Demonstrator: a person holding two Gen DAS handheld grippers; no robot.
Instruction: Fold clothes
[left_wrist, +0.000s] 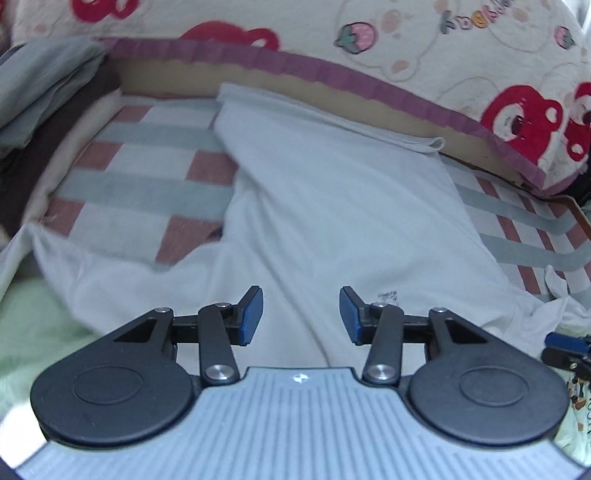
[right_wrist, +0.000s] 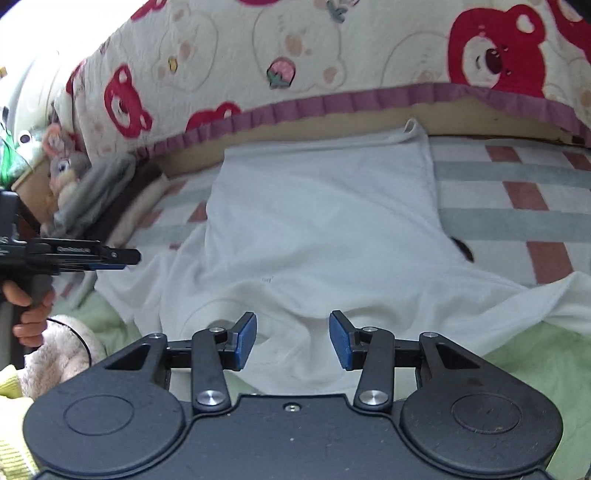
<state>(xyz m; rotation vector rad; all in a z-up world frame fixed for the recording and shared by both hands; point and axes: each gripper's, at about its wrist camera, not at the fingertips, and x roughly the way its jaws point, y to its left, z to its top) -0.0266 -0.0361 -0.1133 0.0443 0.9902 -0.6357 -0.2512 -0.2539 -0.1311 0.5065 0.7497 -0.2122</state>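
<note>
Shirt (right_wrist: 325, 206) lies spread on the blanket (right_wrist: 517, 192), far edge up against the quilt (right_wrist: 332, 55) behind, near part over the sheet (right_wrist: 535, 354). Folded pile (left_wrist: 48, 96) sits left of the shirt, w/ a plush toy (right_wrist: 64, 173) beyond it. Left tool (left_wrist: 301, 314) and right tool (right_wrist: 291, 339) hang over the shirt's near part, nothing btw their fingers.

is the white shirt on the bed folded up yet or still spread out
Partly folded: the white shirt is doubled into a narrow panel at the far end, its near part still spread and rumpled.
</note>
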